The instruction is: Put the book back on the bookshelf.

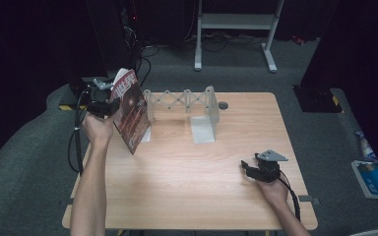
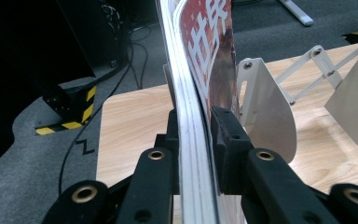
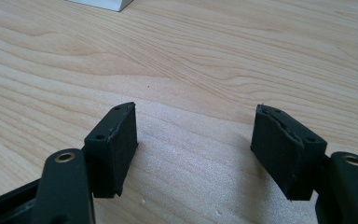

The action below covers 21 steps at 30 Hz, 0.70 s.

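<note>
The left gripper (image 1: 109, 106) pinches a magazine (image 1: 130, 109) with a dark red cover and large white characters, holding it tilted above the table (image 1: 187, 196) at the left end of the white expanding book rack (image 1: 184, 103), its lower corner close to the wood just in front of the rack. In the left gripper view the two black jaws press against both faces of the magazine (image 2: 198, 93), whose stacked page edges run up between them, and the left gripper (image 2: 193, 135) has the rack's rounded white end plate (image 2: 265, 112) just beyond the cover. The rack stands along the far edge of the table, its scissor links stretched between two upright plates, with a small round grey disc (image 1: 223, 105) just to its right. The right gripper (image 1: 248, 166) rests near the table's front right, well apart from the rack, held by the person's right hand (image 1: 273, 189). In the right gripper view its jaws are spread wide over bare wood, the right gripper (image 3: 196, 140) holding nothing
</note>
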{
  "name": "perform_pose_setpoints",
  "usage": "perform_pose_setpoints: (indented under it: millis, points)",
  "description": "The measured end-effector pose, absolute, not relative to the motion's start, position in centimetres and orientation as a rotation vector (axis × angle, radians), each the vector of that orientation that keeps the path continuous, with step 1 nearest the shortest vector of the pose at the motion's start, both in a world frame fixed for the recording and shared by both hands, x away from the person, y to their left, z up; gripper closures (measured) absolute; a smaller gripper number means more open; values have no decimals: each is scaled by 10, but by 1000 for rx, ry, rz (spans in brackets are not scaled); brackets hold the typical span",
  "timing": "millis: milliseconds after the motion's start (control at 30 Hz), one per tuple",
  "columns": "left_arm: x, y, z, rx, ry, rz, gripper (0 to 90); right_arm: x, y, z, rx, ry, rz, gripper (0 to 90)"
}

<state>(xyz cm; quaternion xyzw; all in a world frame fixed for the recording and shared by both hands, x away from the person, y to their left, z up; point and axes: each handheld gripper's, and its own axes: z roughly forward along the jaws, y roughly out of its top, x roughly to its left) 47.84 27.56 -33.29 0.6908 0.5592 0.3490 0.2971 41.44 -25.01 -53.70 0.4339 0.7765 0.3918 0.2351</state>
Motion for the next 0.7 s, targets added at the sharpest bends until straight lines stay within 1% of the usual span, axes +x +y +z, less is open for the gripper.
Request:
perform_pose_setpoints:
  millis: [233,400,500,633,700]
  points:
    - [479,281,-335,1824,1515,943,754,415,-250,-537,1191,2132,1077,313]
    - [475,290,-339,1761,1523,906,744,415,-250,-537,1190,2132,1076,313]
    - [474,295,-340,1732,1538,889,727,415,-250,-537,1187,2132,1076,312]
    - [473,295,-340,1737,1547,914,669,415,-250,-537,1188,2132,1076,312]
    - [473,295,-341,1732,1550,911,664,415,-250,-537,1188,2133,1075,312]
